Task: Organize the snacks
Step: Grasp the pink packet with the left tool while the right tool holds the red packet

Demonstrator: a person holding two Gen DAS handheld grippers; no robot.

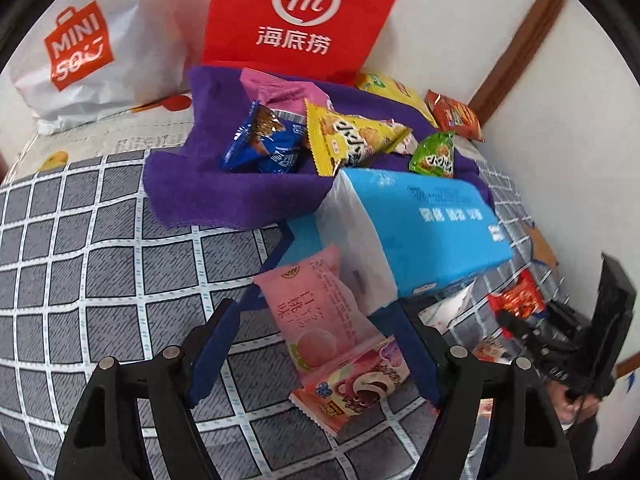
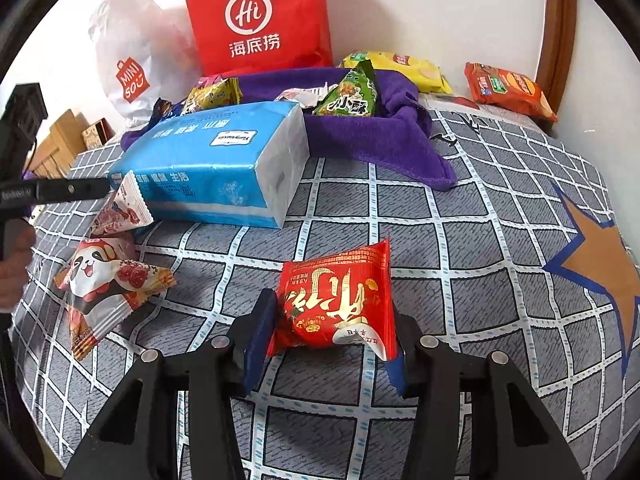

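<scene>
On a grey checked bedsheet (image 2: 344,208), crossed by white grid lines and printed with an orange star, a crinkled white Miniso plastic bag (image 1: 80,48) is seen at far left; beside it a stiff red Haidilao bag (image 1: 308,16) is stood against the wall; in front of it a fuzzy purple towel (image 1: 192,184) is heaped with glossy foil packets, a blue snack packet (image 1: 264,140) and a yellow snack packet (image 1: 348,140) among them. A rectangular blue tissue pack (image 2: 208,168), wrapped in smooth film, is laid just beside the towel. In the left wrist view the left gripper (image 1: 316,348) is held with its blue-padded fingers apart around a pink peach-flavour cake packet (image 1: 332,340), the pads not seen touching it. Only the right wrist view shows a panda-printed snack packet (image 2: 104,284) at left and an orange crisp bag (image 2: 508,88) by the wall; there the right gripper (image 2: 328,336) is clamped on a puffy red snack packet (image 2: 336,300), lying on the sheet.
</scene>
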